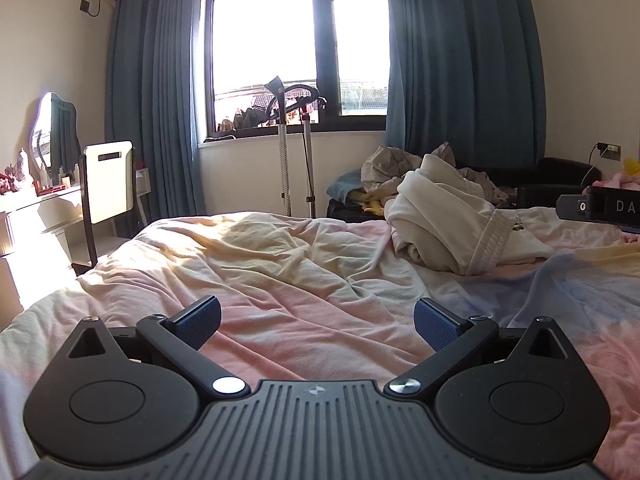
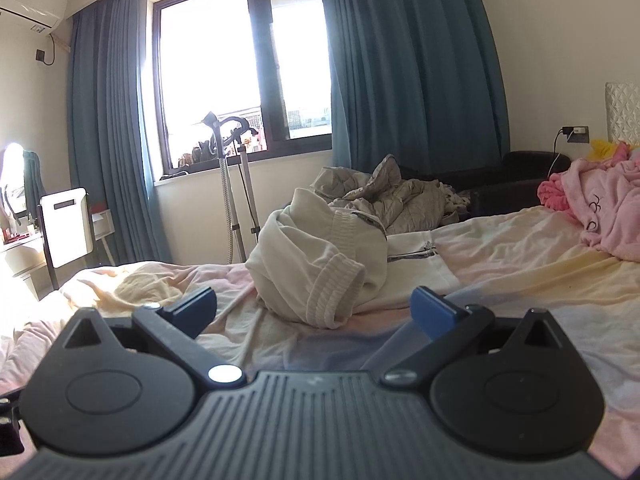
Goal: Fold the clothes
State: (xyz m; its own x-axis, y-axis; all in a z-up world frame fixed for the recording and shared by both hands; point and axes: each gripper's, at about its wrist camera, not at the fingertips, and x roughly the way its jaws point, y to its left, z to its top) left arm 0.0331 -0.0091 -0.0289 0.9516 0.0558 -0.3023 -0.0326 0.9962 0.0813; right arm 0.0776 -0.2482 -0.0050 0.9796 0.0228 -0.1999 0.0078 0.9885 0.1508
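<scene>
A crumpled cream sweatshirt (image 1: 444, 220) with ribbed cuffs lies in a heap on the bed, far right of centre in the left wrist view. In the right wrist view the sweatshirt (image 2: 320, 260) sits just ahead of the fingers, a ribbed cuff (image 2: 332, 292) hanging toward me. My left gripper (image 1: 318, 324) is open above bare sheet, well short of the garment. My right gripper (image 2: 314, 308) is open too, nothing between its blue pads, close in front of the cuff. Part of the right gripper (image 1: 600, 210) shows at the left view's right edge.
The bed (image 1: 280, 280) carries a rumpled pink, yellow and blue sheet. A grey quilted jacket (image 2: 400, 196) is piled behind the sweatshirt and pink clothes (image 2: 600, 208) lie at the right. A garment steamer stand (image 2: 236, 184), chair (image 1: 108, 180) and dressing table (image 1: 36, 208) stand by the window.
</scene>
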